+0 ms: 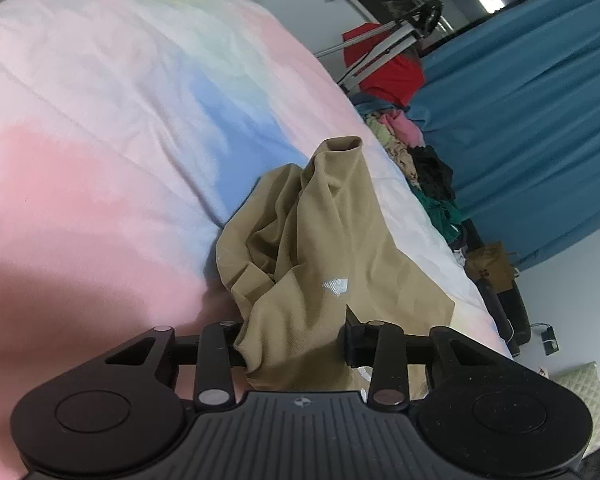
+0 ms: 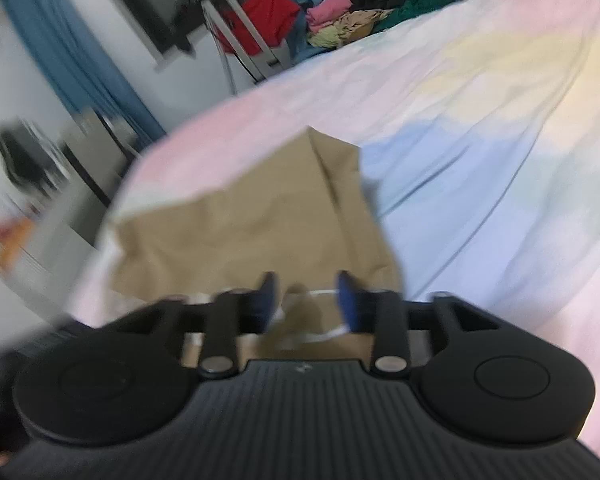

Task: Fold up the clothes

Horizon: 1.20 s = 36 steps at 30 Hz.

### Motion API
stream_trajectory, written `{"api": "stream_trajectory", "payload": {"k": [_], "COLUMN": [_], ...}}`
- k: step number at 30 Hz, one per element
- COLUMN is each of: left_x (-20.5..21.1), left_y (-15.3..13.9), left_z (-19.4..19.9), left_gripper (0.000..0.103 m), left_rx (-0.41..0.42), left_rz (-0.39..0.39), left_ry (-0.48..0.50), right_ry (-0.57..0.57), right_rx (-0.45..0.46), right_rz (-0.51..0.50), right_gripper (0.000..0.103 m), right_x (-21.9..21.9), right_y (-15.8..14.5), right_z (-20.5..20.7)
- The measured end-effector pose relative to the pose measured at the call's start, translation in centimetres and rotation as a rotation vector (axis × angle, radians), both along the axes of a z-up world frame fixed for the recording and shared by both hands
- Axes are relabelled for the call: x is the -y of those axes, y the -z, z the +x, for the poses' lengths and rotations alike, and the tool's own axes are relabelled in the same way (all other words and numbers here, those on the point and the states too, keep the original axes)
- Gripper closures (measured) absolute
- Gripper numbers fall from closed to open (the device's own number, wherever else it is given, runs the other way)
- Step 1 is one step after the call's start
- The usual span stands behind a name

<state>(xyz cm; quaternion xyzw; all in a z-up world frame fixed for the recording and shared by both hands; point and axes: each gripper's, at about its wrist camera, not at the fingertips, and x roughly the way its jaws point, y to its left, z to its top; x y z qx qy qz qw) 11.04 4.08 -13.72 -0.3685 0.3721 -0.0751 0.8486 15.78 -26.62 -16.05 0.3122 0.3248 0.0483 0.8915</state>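
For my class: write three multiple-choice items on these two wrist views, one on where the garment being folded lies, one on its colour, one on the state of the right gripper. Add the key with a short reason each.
1. Where does the garment lie?
A. on the pastel bedspread
B. on the floor
C. on a chair

2. What colour is it?
A. red
B. tan
C. green

3. How does the right gripper stand?
A. clamped on a hanger
B. out of view
C. fingers apart, cloth beneath them

Key: 1 A, pink and blue bedding surrounds the cloth; 2 B, it is khaki in both views; 3 C, a clear gap shows between the blue pads.
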Motion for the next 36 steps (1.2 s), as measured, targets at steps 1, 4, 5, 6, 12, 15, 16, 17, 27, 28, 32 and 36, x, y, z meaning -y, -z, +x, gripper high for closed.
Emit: {"api": "stream_trajectory", "payload": {"k": [1,4,5,6,12,15,16,17,27,28,32,36], "left_x": [0.1,-0.2,-0.4,-0.4,-1.3,-1.9,-2.2,-2.4,-2.3,-2.1,-2.1,-1.1], "left_y": [0.0,0.0,0.1,0.1,0.7,1.1,1.2,1.4,1.5,1.3,0.2,-1.8], "left_z": [0.0,-0.1,-0.2,-0.2,0.2,0.7,0.7,0.7,1.0,0.9,0.1,-0.6], "left_gripper": [0.065,0.065,0.065,0.065,0.067,0.070,0.071,0.072,0.074,0.074,0.074,0.074], "left_rx": [0.000,0.000,-0.001,-0.001,0.013,0.021,0.024,0.027,0.091,0.099,0.126,0.107], "left_rz": [-0.002,-0.019,-0.025,-0.029,-0.060,-0.114,-0.139,-0.170,-0.231,-0.211,-0.196,-0.186], "left_ry": [0.001,0.002,0.002,0.003,0.017,0.014,0.011,0.007,0.019,0.020,0.036,0.045], "right_ry": [-0.001,-0.050,-0.072,-0.091,-0.160,-0.086,-0.058,-0.026,0.178,0.170,0.164,0.176], "right_rx": [0.014,0.030,0.014,-0.010,-0.213,-0.235,-0.239,-0.234,-0.129,-0.118,-0.069,-0.009], "right_rz": [0.071,0.343,0.422,0.498,0.749,0.819,0.853,0.875,0.706,0.668,0.585,0.536], "right_gripper": [0.026,0.018,0.018,0.018,0.018,0.018,0.019,0.020,0.062,0.065,0.073,0.076], "right_x": [0.3,0.6,0.5,0.2,-2.7,-2.4,-2.0,-1.6,-0.1,-0.4,-0.5,0.2], "right_y": [-0.3,-0.2,0.3,1.1,6.5,8.7,9.3,9.6,8.2,7.8,6.2,3.1], "right_z": [-0.5,-2.0,-2.3,-2.5,-1.2,0.1,0.2,0.2,-2.0,-2.0,-2.3,-3.7]}}
